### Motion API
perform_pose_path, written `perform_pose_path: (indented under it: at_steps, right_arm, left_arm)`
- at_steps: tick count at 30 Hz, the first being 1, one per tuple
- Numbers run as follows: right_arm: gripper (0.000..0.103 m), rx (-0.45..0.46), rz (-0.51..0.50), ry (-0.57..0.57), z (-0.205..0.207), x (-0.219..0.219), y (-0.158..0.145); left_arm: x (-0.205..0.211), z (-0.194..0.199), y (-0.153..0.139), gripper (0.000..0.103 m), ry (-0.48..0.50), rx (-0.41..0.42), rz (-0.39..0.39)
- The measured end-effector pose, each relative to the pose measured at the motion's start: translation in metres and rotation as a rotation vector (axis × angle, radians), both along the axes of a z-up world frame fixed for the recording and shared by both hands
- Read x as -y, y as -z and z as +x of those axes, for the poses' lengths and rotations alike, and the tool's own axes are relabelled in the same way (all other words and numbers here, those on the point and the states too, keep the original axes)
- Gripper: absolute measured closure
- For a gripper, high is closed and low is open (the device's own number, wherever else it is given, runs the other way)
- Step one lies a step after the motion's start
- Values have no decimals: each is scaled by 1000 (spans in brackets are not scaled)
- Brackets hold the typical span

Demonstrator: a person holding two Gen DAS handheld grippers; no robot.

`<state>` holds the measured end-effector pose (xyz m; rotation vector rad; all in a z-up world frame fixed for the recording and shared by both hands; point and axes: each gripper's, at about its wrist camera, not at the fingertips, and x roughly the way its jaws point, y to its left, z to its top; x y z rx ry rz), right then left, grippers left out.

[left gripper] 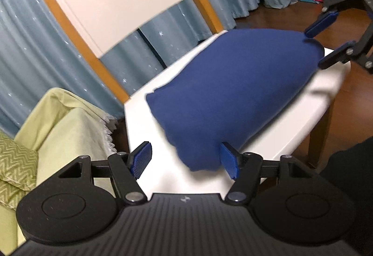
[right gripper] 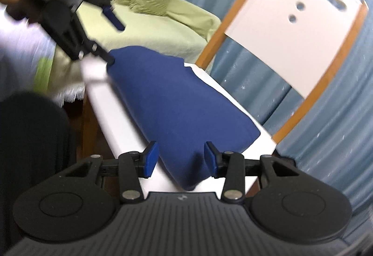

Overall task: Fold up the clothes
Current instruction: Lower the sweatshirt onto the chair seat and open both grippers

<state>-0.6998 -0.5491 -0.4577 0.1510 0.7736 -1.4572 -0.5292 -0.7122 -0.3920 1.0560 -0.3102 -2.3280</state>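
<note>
Cloth lies folded on the worktop; left gripper and right gripper gape around its corners (neither pinching). Next, seemingly: close, fold again.

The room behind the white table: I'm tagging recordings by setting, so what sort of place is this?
Most likely a home living room or bedroom: long blue star-patterned curtains, a seat draped in pale green cloth, and a white-and-wood chair back behind the table.
</note>
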Motion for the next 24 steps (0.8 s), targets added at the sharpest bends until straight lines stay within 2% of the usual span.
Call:
perform_pose_path:
  at_steps: [3, 9, 14, 16, 20, 24]
  right_arm:
    - [65, 36, 24, 26, -6, 8, 13]
    - [65, 21, 29, 28, -15, 24, 18]
    - [65, 45, 27, 24, -19, 21, 11]
    - [65, 64, 25, 31, -20, 19, 12]
    - [64, 92, 26, 51, -19, 19, 15]
    - [64, 110, 31, 51, -17, 19, 14]
  left_arm:
    - [-6, 3, 16, 36, 20, 63, -13]
    - [-5, 11, 8, 36, 35, 37, 11]
    - [-3, 38, -35, 36, -42, -148, 41]
    - [2, 39, -43, 35, -71, -176, 49]
    - [15, 14, -28, 35, -101, -95, 38]
    - [18, 6, -15, 35, -129, -95, 39]
